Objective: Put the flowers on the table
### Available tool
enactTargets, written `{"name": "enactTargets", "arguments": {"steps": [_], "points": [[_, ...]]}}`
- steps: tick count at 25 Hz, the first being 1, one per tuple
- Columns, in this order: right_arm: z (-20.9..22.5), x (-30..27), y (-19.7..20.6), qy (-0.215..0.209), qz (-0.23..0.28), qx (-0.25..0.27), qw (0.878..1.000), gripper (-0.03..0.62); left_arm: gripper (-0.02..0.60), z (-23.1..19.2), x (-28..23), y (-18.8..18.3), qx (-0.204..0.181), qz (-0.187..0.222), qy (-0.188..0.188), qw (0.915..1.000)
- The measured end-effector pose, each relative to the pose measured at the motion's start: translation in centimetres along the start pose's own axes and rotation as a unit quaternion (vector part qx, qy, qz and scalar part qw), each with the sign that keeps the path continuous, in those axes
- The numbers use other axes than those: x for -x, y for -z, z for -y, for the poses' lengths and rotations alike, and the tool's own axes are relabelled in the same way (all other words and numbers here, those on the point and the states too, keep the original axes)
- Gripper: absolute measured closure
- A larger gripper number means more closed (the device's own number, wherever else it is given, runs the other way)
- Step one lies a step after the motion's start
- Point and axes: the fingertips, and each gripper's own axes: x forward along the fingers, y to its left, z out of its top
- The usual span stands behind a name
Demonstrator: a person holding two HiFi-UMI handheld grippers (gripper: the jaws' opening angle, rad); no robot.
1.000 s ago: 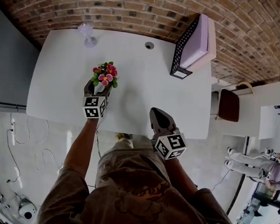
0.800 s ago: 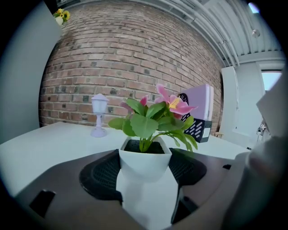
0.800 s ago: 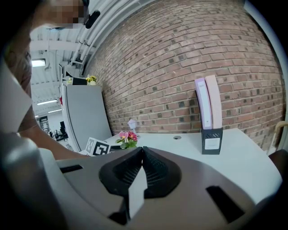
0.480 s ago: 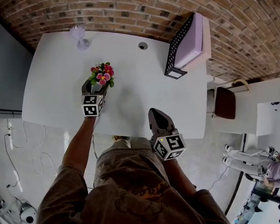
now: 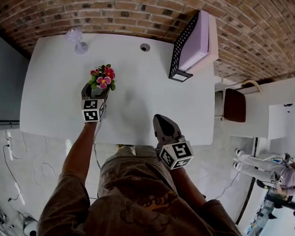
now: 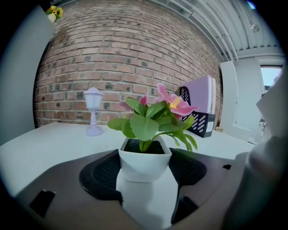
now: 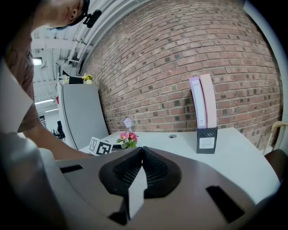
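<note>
A small white pot of pink flowers (image 5: 102, 80) with green leaves stands upright over the white table (image 5: 138, 100), left of middle. My left gripper (image 5: 93, 92) is shut on the flower pot (image 6: 144, 162), both pads pressed against its sides. In the right gripper view the flowers (image 7: 127, 139) show far off at the left. My right gripper (image 5: 159, 121) hovers at the table's front edge, its jaws shut with nothing between them (image 7: 141, 150).
A lilac lamp-shaped ornament (image 5: 77, 39) stands at the table's back left. A black mesh file holder with pink folders (image 5: 190, 46) stands at the back right. A round cable hole (image 5: 144, 48) lies near the brick wall. A brown chair (image 5: 233, 104) sits to the right.
The left gripper with the flower pot has shifted slightly left and toward the back of the table in the head view. The right gripper has barely moved.
</note>
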Motion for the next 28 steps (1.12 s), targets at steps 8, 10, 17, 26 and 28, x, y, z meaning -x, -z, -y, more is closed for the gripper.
{"name": "enactTargets", "arguments": {"steps": [8, 10, 17, 26, 28], "points": [[0.3, 0.8, 0.3, 0.005, -0.005, 0.001, 1.0, 0.589, 0.229, 0.0, -0.3, 0.1, 0.001, 0.0, -0.003, 1.0], [0.3, 0.9, 0.4, 0.007, -0.004, 0.001, 1.0, 0.589, 0.229, 0.0, -0.4, 0.2, 0.002, -0.002, -0.005, 1.0], [0.3, 1.5, 0.4, 0.008, 0.006, -0.004, 1.0, 0.589, 0.227, 0.8, 0.1, 0.6, 0.003, -0.017, 0.001, 0.9998], [0.8, 2.0, -0.3, -0.017, 0.02, -0.001, 1.0, 0.589, 0.225, 2.5, 4.0, 0.3, 0.017, -0.027, -0.007, 0.9995], [1.1, 2.0, -0.8, -0.026, 0.024, 0.001, 0.999, 0.589, 0.227, 3.2, 5.2, -0.3, 0.028, -0.027, -0.008, 0.9992]]}}
